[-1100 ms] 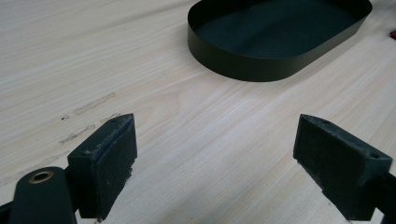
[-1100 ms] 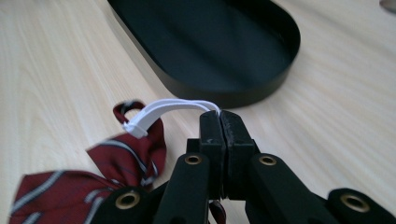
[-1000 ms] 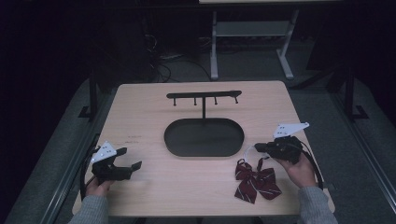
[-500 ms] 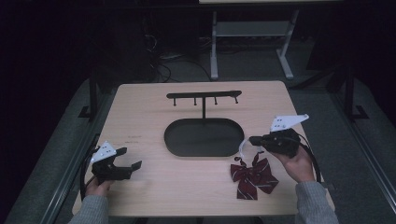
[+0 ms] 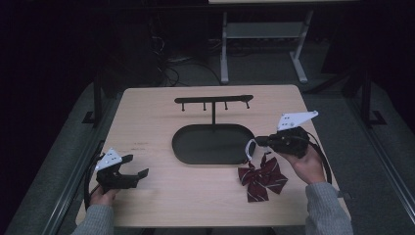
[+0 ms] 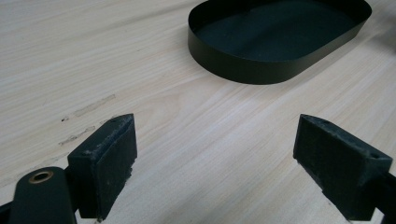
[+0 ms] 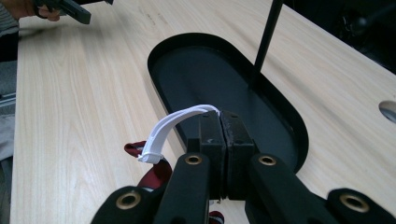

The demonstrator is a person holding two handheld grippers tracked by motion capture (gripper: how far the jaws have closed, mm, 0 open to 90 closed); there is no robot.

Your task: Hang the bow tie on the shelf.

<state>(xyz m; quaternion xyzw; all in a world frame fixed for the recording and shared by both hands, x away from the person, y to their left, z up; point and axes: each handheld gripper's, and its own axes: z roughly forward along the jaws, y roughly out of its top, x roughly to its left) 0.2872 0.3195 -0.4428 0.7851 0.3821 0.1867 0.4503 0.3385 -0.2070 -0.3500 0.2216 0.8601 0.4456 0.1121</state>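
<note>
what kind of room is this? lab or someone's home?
Likely a lab or data-collection room: a lone wooden table on grey carpet, cables trailing on the floor behind it, and a metal-legged desk frame in the dark background.

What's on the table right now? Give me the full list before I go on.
Table: one, light wood, under everything.
Stand: one, black, a bar with four pegs on a thin post, rising from the far side of the tray.
Tray: one, black, oval, table centre, nothing lying in it.
Bow tie: one, dark red with pale stripes, near right of the tray, hanging from its strap.
Strap: one, white loop on the bow tie, pinched in the right tool.
Left tool: black, jaws wide apart, near left of the table, holding nothing.
Right tool: black, jaws closed on the strap, at the tray's right end.
Hands: two, one on each tool, grey sleeves.
</note>
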